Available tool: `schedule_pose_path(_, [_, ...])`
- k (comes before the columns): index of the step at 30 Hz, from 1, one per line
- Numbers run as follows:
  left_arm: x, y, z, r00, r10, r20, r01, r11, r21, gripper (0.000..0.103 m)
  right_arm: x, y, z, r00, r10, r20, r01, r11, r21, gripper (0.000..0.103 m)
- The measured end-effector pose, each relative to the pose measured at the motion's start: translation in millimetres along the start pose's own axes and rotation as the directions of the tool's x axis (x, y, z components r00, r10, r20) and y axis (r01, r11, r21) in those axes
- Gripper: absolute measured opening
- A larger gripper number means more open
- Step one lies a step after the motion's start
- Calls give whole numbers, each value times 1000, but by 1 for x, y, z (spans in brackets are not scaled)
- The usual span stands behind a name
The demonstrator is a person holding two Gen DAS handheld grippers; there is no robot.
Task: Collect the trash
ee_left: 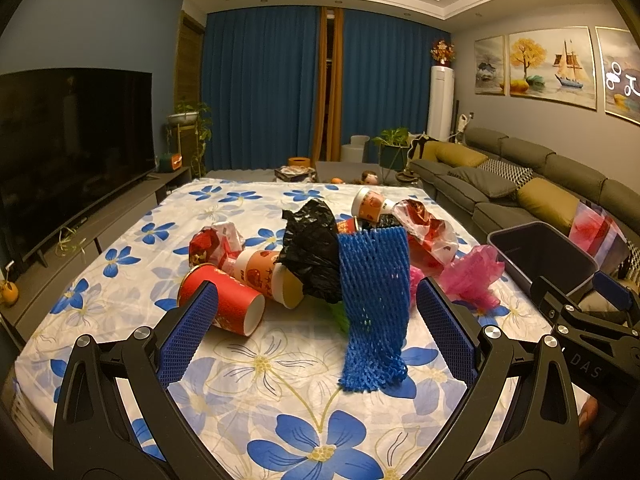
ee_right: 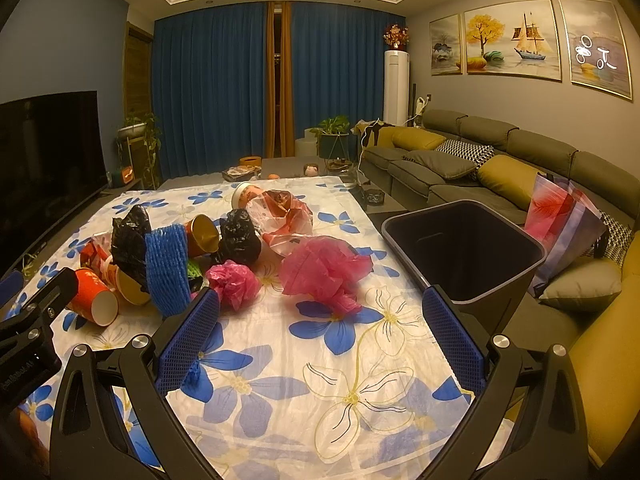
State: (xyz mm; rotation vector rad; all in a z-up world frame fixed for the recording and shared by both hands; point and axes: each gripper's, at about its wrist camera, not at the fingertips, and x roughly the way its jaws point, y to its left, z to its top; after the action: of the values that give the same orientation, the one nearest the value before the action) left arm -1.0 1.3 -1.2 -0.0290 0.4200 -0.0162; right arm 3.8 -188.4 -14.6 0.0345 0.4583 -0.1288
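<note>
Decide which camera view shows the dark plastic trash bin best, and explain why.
The right wrist view: the dark plastic trash bin shows its whole rim and empty inside, standing off the table's right edge. The left wrist view catches only part of the bin, partly hidden behind the right gripper.

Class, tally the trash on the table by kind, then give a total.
Paper cups: 4
Black bags: 2
Pink bags: 2
Red-and-white bags: 2
Blue foam net: 1
Green net, mostly hidden: 1
Total: 12
</note>
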Motion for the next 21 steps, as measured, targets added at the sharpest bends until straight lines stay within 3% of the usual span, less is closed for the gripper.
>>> schedule_pose_path(9, [6,6,-2,1000,3,-3,-3,1000,-11,98,12,5,0,998,56,-7,-56,998,-5,98])
schedule_pose_path(15, [16,18,-3,1000,24,-11,-24,999,-27,95,17,18,-2,993,108,52,-106,993,-41,98])
schedule_pose_path(21, [27,35,-5,998,61,-25,-62,997,-50,91,35,34,4,993,118,17,-117,991,-62,98])
